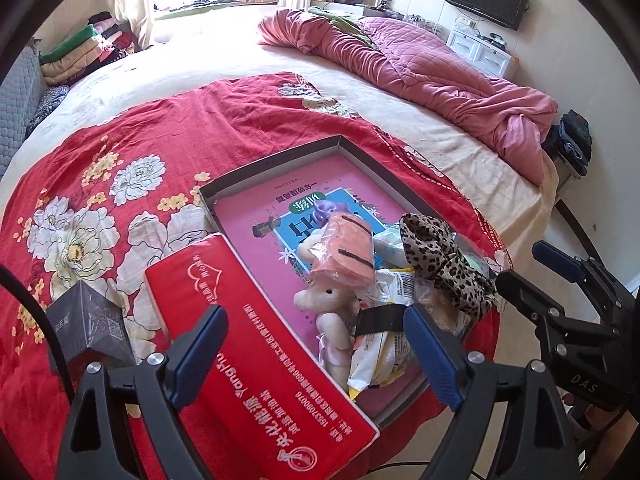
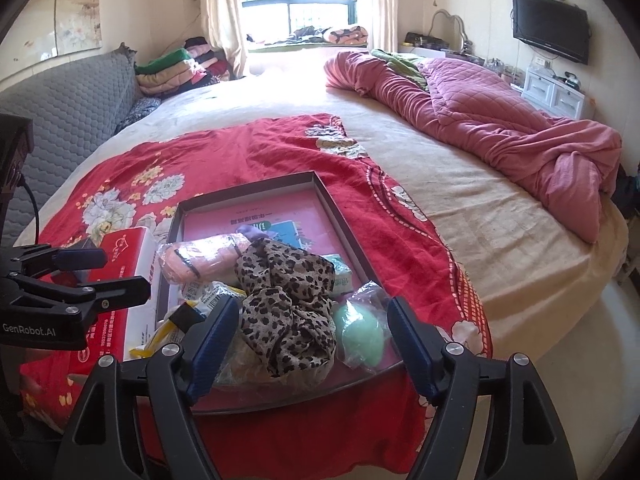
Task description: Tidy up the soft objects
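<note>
Setting: bedroom, round bed under a cream sheet, with a red floral cotton cloth spread over its near side; daylight from a barred window behind.

Left gripper: jaws apart, holding nothing, poised over the red cardboard tissue box and the near-left edge of the tray.

Right gripper: jaws apart, holding nothing, straddling the leopard-print fabric scarf from above and in front.

Shallow grey-walled cardboard tray: lies on the red cloth with a pink paperback workbook flat on its floor. The soft items are heaped at its near end: the scarf, a pink rolled cloth in clear wrap, a pale pink plush toy, a mint-green soft ball in a clear bag and some crinkled printed packets.

Small dark grey cardboard box: on the cloth, left of the tissue box.

Crumpled rose-pink quilt: far right of the bed, well apart.

Risks, as judged: the scarf lies draped over its neighbours, so lifting it could drag the bagged ball or packets over the low tray wall. Clear wrap may slip from the jaws. The light tray may skid on the loose cloth.
</note>
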Action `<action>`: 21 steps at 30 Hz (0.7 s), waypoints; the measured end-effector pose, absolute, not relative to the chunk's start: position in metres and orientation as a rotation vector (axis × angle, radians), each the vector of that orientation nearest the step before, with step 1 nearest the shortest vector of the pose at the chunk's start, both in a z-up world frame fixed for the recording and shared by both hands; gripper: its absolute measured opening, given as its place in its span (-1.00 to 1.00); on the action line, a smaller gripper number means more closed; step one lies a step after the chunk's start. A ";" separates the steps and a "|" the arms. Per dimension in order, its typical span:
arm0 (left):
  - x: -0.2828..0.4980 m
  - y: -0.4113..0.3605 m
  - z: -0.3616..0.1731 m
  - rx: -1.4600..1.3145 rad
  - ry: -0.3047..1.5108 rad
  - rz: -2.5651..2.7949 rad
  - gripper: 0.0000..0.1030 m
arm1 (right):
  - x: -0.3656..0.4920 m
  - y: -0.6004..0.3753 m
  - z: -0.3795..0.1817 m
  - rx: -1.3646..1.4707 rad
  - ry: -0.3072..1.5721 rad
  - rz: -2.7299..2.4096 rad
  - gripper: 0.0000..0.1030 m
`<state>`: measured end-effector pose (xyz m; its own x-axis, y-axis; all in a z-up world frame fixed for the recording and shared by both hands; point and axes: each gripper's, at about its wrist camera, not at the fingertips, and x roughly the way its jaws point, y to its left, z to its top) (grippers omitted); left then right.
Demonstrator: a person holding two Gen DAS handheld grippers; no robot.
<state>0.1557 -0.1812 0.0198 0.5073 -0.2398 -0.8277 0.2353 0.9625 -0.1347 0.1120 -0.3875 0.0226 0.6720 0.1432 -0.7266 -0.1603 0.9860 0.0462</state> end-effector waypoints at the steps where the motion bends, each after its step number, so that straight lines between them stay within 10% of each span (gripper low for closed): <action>1: 0.151 -0.177 0.023 -0.001 0.986 -0.275 0.73 | 0.110 -0.386 0.025 -0.021 0.810 0.169 0.51; 21: 0.074 -0.122 0.037 0.003 0.946 -0.166 0.76 | 0.052 -0.343 0.064 -0.019 0.703 0.079 0.53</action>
<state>0.0735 -0.1223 0.0368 0.5735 -0.1405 -0.8071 0.1429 0.9872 -0.0704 0.0515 -0.3427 0.0643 0.7598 0.0657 -0.6468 -0.0789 0.9968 0.0087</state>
